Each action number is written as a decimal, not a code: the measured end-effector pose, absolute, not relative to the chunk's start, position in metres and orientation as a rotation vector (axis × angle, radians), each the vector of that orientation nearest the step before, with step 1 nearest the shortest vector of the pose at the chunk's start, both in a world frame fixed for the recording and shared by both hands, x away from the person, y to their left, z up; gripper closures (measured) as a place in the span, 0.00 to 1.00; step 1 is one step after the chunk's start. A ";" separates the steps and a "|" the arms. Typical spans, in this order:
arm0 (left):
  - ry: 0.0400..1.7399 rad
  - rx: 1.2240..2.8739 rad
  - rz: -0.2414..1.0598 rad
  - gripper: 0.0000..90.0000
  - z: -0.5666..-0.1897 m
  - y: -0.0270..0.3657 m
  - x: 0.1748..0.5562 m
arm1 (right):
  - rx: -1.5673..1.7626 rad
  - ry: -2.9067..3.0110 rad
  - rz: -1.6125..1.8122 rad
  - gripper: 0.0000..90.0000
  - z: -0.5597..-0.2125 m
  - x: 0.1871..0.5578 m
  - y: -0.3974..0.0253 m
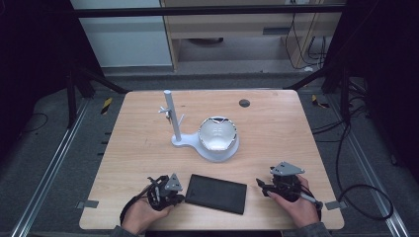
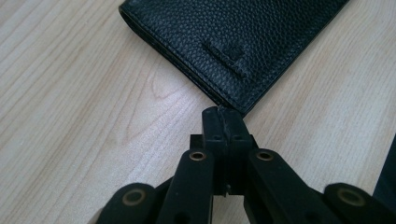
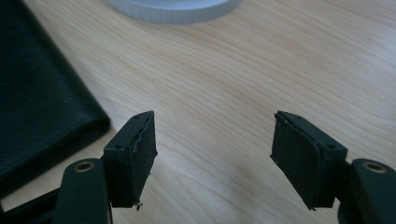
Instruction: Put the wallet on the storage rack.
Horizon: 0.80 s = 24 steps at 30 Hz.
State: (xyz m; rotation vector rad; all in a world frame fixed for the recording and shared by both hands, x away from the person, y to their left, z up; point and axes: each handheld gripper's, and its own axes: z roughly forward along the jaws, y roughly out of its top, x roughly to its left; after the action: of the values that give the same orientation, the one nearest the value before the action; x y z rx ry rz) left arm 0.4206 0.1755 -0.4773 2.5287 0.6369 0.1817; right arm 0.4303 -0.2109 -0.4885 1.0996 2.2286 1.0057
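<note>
The black grained-leather wallet point(image 2: 233, 42) lay flat; the closed, empty left tool point(image 2: 223, 122) could push it away, while the right tool point(image 3: 212, 154) gaped empty.

A white stand point(image 1: 174, 116) rises from the middle of the wooden table point(image 1: 276, 128), with short pegs sticking out near its top. Its flat base point(image 1: 179, 141) joins a round white dish point(image 1: 226, 152), and a white bowl-like piece point(image 1: 217, 132) rests in that dish. A small dark disc point(image 1: 244, 103) lies near the far edge. Cables point(image 1: 363, 197) trail over the floor.
</note>
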 end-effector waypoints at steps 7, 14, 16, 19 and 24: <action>0.661 2.475 0.176 1.00 -0.476 0.178 0.422 | 0.931 2.339 1.098 0.25 -0.477 0.418 -0.171; 0.657 2.473 0.168 1.00 -0.476 0.179 0.422 | 0.718 2.459 1.073 0.19 -0.478 0.399 -0.113; 0.661 2.469 0.172 1.00 -0.476 0.179 0.422 | 0.687 2.475 1.039 0.18 -0.480 0.394 -0.101; 0.666 2.463 0.175 1.00 -0.475 0.179 0.422 | 0.663 2.483 1.034 0.15 -0.481 0.391 -0.091; 0.662 2.428 0.152 1.00 -0.473 0.177 0.422 | 0.616 2.492 0.995 0.12 -0.485 0.389 -0.078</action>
State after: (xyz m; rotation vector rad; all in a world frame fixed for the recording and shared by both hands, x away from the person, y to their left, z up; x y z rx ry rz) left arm 0.4219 0.1774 -0.4727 2.4277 0.6619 0.1524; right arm 0.3888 -0.0777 -0.4848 0.6163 2.4917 0.9948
